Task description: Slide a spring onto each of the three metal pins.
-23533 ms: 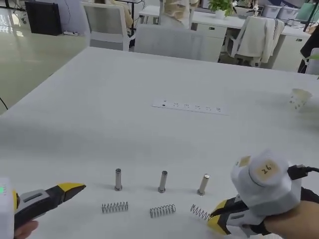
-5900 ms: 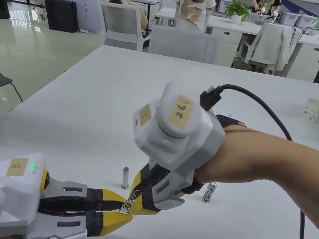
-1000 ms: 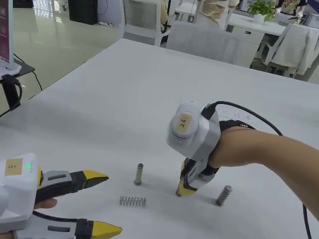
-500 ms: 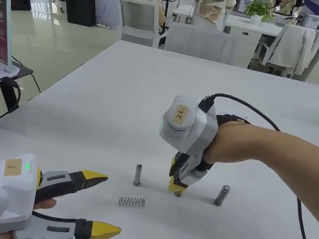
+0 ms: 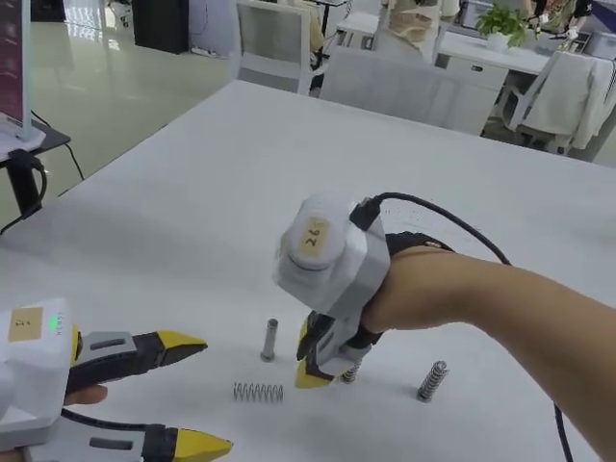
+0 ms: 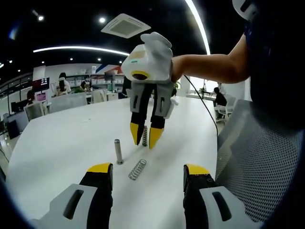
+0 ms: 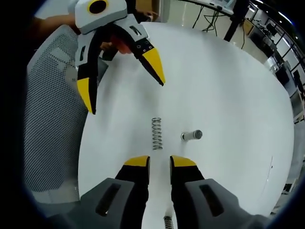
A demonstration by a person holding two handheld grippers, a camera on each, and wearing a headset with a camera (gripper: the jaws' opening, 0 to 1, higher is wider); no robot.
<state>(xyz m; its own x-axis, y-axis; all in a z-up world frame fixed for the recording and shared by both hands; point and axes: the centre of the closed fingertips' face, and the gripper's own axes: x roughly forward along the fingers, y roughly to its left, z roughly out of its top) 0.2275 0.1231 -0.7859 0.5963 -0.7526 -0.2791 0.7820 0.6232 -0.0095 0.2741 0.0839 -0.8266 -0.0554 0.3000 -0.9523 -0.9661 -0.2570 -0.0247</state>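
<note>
Yellow-tipped, the left gripper (image 5: 197,393) sat at the lower left of the head view, its jaws spread wide and empty. The right gripper (image 5: 310,371) pointed down at centre frame, jaws a narrow gap apart and gripping nothing, just beside the spring-covered middle pin (image 5: 348,373). A loose spring (image 5: 258,392) lay flat on the white table (image 5: 192,192), just below the bare pin (image 5: 271,339). Right of centre stood the third pin (image 5: 433,380), wearing its spring.

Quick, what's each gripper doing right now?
Left gripper: open wide, empty.
Right gripper: slightly open, holding nothing.
</note>
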